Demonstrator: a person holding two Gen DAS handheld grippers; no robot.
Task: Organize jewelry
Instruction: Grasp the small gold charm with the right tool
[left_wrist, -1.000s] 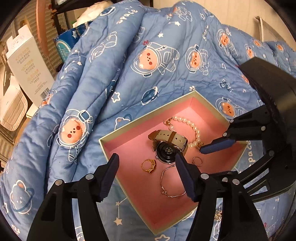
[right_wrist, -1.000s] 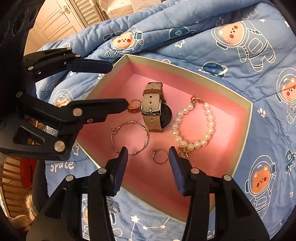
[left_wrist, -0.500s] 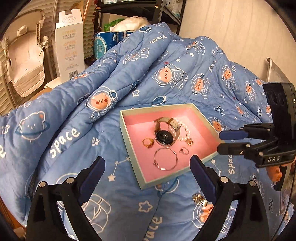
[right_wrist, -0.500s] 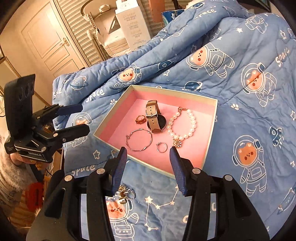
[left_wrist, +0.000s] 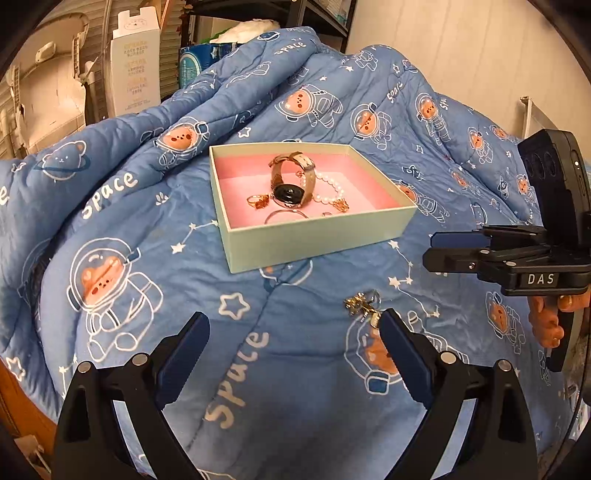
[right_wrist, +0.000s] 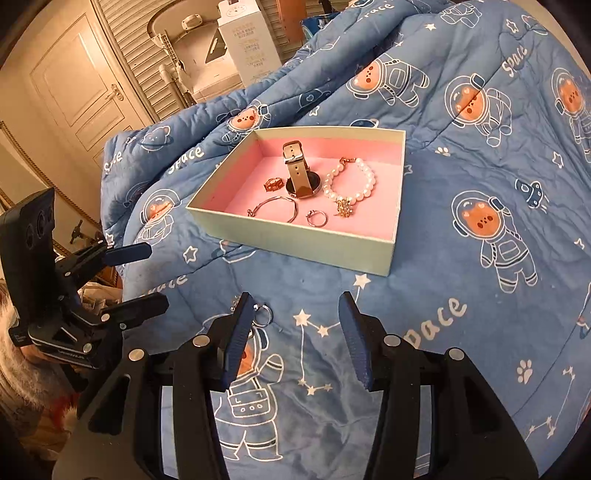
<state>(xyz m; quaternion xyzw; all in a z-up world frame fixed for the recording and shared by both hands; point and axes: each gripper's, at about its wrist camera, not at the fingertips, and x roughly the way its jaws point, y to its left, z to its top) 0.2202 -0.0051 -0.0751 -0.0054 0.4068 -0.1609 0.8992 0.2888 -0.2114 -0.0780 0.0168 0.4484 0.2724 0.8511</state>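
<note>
Jewelry box (left_wrist: 314, 236) holds most pieces; one charm (left_wrist: 364, 304) lies loose on the quilt (left_wrist: 147, 280) because both grippers' jaws, the left gripper (left_wrist: 293, 354) and the right gripper (right_wrist: 295, 339), hang spread and empty.

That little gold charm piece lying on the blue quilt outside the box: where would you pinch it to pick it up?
Pinch the small gold charm cluster across its bunched middle, coming from above. It lies flat on the soft blue quilt, so sideways fingers would likely dig into fabric.

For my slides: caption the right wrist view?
Open right tongs hover over the quilt before a pink-lined box of jewelry.
</note>
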